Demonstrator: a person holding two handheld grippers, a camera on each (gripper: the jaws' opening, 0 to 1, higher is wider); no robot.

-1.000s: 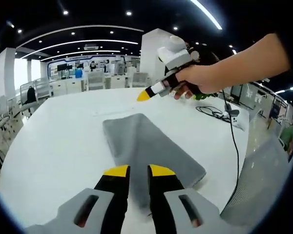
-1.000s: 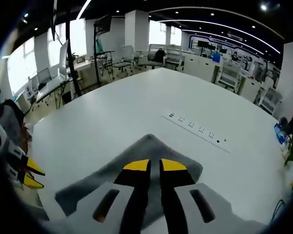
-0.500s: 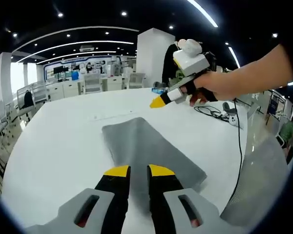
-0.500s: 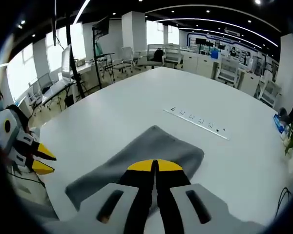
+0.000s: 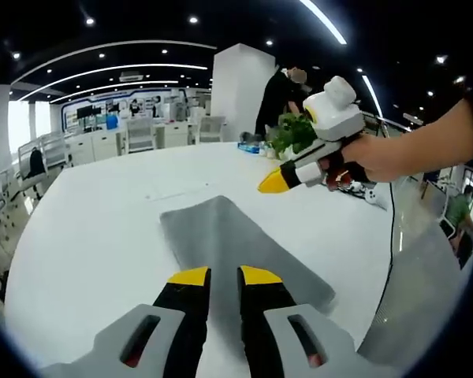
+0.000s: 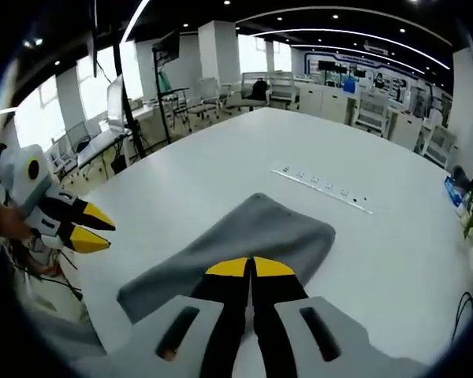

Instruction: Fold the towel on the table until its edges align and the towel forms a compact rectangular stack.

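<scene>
A grey towel (image 5: 225,248) lies folded into a long flat rectangle on the white table (image 5: 87,236). My left gripper (image 5: 214,276) hovers over the towel's near end, its yellow-tipped jaws apart and holding nothing. My right gripper (image 5: 274,182), held by a hand, floats above the towel's far right side with its tips together. In the right gripper view, my right gripper (image 6: 250,266) is shut above the towel (image 6: 252,240), gripping nothing. The left gripper (image 6: 94,231) is off the table's left edge there, open.
A flush power strip (image 6: 323,189) runs across the table beyond the towel. A potted plant (image 5: 292,134), a black cable (image 5: 388,236) and a grey chair back (image 5: 414,303) are on the right. A person (image 5: 280,90) stands by the white pillar. Office desks and chairs ring the table.
My right gripper's jaws have shut, and it has lifted up and off to the side of the towel. The left gripper stays open, and the towel lies as before.
</scene>
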